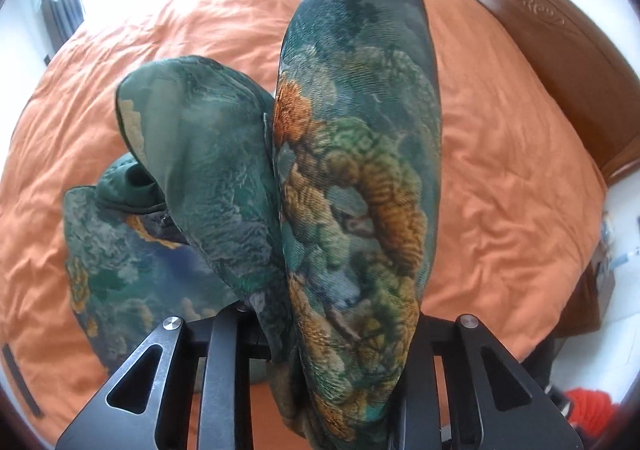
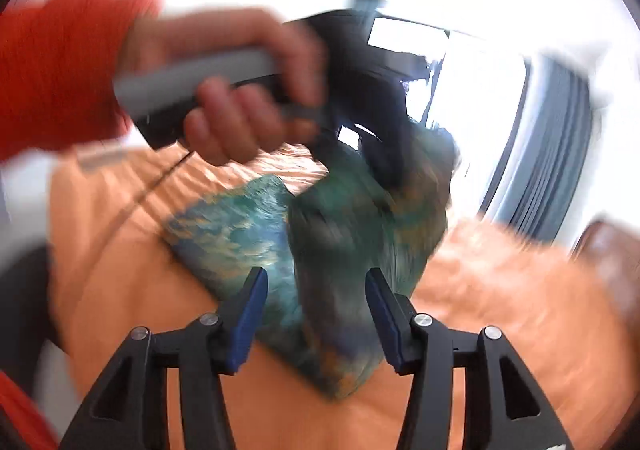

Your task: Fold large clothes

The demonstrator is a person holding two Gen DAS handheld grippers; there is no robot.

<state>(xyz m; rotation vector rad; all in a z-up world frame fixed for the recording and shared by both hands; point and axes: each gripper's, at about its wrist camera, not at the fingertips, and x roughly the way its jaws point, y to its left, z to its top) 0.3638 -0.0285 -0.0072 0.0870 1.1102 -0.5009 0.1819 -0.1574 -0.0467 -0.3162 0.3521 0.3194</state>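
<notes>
Black fingers of the left gripper sit closest to the camera, pinched tight on a green dress with orange and yellow flower shapes. Two puffy folds of the cloth stick up from the grip and hide the fingertips. The rest of the dress lies flat on the orange bed cover, to the left. A brown wooden headboard is at the top right, cut off by the round edge of the view.

In the right wrist view, the right gripper has its blue-padded fingers spread wide, holding nothing. The dress lies past them on the bed cover. A hand in a red sleeve holds the left gripper above, lifting the cloth. Everything here is blurry, so small details are hard to see. No words can be read.
</notes>
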